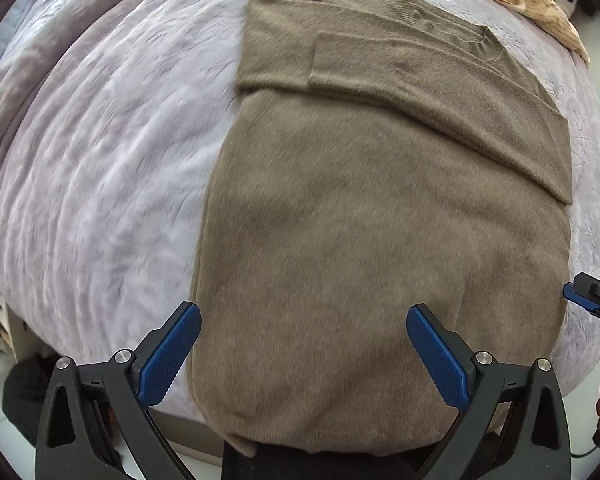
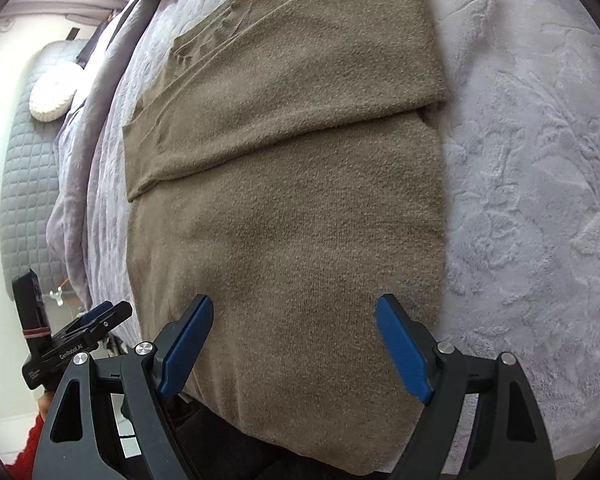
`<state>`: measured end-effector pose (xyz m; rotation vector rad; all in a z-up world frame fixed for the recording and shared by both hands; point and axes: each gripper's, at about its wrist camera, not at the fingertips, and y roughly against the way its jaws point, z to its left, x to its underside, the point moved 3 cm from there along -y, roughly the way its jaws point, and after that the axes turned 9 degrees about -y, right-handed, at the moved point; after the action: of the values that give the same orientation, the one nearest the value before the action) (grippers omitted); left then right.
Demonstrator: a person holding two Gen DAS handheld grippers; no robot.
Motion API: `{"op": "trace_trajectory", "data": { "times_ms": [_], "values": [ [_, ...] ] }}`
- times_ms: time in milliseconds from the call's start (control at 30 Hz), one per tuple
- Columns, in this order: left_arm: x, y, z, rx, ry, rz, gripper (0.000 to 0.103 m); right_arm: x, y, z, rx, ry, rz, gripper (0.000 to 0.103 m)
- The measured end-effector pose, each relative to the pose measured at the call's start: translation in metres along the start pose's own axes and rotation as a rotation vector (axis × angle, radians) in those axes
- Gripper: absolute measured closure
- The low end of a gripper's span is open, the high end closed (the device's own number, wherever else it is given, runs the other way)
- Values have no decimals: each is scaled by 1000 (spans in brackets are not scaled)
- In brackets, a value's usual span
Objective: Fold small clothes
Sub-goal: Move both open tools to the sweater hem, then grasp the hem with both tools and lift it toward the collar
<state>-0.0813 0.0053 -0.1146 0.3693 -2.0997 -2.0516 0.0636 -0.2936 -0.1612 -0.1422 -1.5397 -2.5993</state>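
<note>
Since the olive-brown knit sweater (image 1: 380,220), spread flat on the lavender bedspread (image 1: 100,180) with sleeves folded across its chest, looks soft, limp and light, its near hem corners are judged best pinched by the left tongs (image 1: 303,354) and right tongs (image 2: 294,346), both released and hovering.

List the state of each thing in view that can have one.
Brown sweater: flat on the bed, sleeves folded across the chest, hem not yet folded.
Left tool: open, empty, above the hem.
Right tool: open, empty, above the hem.
Lilac bedspread: spread, slightly rumpled.
</note>
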Motion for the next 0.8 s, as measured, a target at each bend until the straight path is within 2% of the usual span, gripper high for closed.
{"op": "trace_trajectory", "data": {
  "times_ms": [133,300,633,800],
  "values": [
    [34,-2,15,-16,15,23,0,22,-3,-1,-44,38,58,17],
    [80,-14,37,6,4,51,0,59,-12,-10,-82,18,99,17],
    [177,-52,48,131,-61,60,0,146,-24,-42,-64,-123,51,17],
    [212,-65,54,189,-49,49,0,169,-38,-56,-28,-143,23,17]
  ]
}}
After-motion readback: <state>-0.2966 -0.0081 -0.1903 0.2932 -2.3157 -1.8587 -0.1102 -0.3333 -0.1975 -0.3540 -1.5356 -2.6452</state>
